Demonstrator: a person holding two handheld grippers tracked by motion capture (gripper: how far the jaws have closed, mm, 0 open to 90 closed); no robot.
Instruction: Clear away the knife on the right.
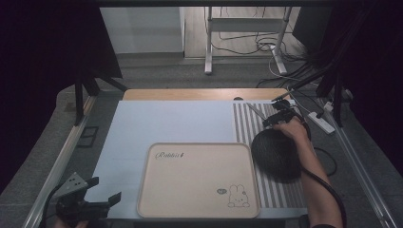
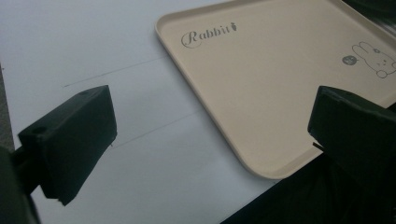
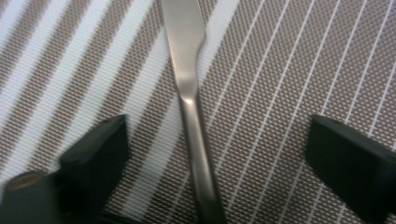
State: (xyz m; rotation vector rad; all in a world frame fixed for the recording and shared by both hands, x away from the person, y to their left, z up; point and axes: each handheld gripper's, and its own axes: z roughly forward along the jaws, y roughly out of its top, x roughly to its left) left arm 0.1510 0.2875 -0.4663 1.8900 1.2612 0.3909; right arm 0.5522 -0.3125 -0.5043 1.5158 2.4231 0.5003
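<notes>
- The left gripper (image 1: 103,189) hovers at the near left corner of the table, jaws spread wide and holding nothing; in the left gripper view the tray's corner lies between them, farther off.
- The beige tray (image 1: 157,190) lies flat on the pale blue mat (image 1: 166,121). Script reading "Rabbit" with a small carrot (image 2: 206,36) sits in one corner, and a line-drawn rabbit with a small dark speech bubble (image 1: 236,195) in the opposite one.
- A brown-and-white striped placemat (image 1: 244,126) lies just beside the tray, to its right, with a dark round object (image 1: 275,154) resting on it.
- The metal knife (image 3: 191,93) lies flat on the stripes near the placemat's far edge.
- The right gripper (image 3: 215,154) hangs over the knife, jaws spread on either side of its handle, not touching.
- Beyond the table: grey floor, white desk legs, tangled cables, a white power strip (image 1: 321,122).
</notes>
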